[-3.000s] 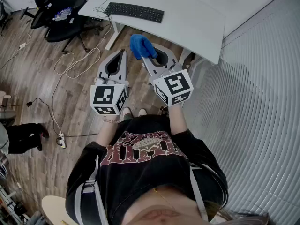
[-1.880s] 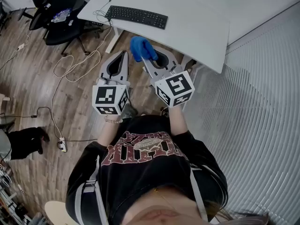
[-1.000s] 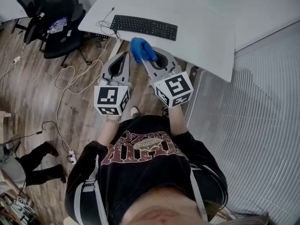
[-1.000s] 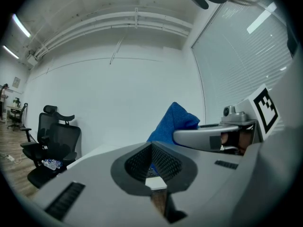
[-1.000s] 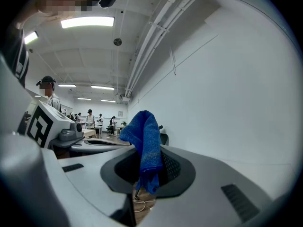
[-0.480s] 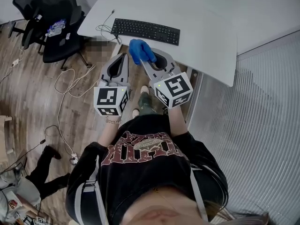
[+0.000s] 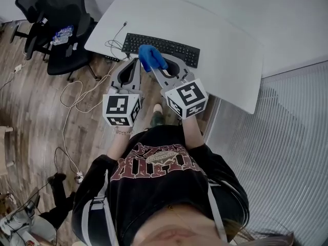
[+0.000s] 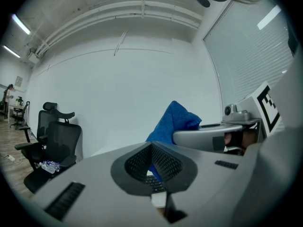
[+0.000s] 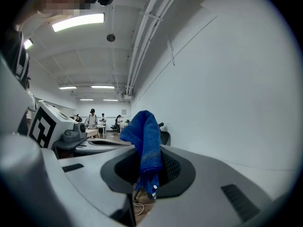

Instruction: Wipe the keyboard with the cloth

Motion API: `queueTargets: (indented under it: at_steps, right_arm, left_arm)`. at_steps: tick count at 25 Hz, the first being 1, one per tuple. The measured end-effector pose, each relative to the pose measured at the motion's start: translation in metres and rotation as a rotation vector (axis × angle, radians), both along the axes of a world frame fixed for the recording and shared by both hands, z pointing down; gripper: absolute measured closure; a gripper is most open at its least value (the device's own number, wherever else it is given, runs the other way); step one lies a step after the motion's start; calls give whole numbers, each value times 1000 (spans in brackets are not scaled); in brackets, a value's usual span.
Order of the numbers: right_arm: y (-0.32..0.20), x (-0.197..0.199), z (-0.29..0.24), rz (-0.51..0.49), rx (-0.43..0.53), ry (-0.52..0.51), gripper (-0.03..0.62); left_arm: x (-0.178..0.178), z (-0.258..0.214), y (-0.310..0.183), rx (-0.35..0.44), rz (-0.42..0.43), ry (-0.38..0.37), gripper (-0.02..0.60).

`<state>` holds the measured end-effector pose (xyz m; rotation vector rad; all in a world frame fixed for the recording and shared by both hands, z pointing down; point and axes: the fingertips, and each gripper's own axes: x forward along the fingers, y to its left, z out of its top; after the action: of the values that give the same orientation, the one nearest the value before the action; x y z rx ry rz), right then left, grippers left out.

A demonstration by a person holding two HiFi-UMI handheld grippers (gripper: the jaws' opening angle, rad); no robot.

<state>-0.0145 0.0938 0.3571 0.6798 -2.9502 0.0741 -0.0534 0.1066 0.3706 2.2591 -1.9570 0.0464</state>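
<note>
The right tongs [image 7: 154,69] clamped a bunched blue terry cloth [image 7: 150,57] near the flat black keyboard [image 7: 177,48] on the white tabletop [image 7: 230,60], apparently ready for wiping. The left tongs [image 7: 134,61] were pressed together, empty.

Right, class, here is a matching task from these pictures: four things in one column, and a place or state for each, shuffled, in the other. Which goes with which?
Things
1. cloth
2. keyboard
3. left tool
4. office chair

Places or states
A. stands on the wooden floor
B. shut, with nothing in it
C. gripped in the right tool
D. lies flat on the white desk

Pairs: 1-C, 2-D, 3-B, 4-A
</note>
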Motion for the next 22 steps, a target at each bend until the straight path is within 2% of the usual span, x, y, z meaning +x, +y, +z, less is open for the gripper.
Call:
queueTargets:
  at_steps: [12,22]
  right_arm:
    - [-79,-12,0,-94,-3,-15,530]
    - [-108,-19,8,-127,-22,-8,530]
  left_arm:
    - [-6,-1,-80,-2,-76,-14,546]
    - [-7,8,-110,-25,-88,-10,546]
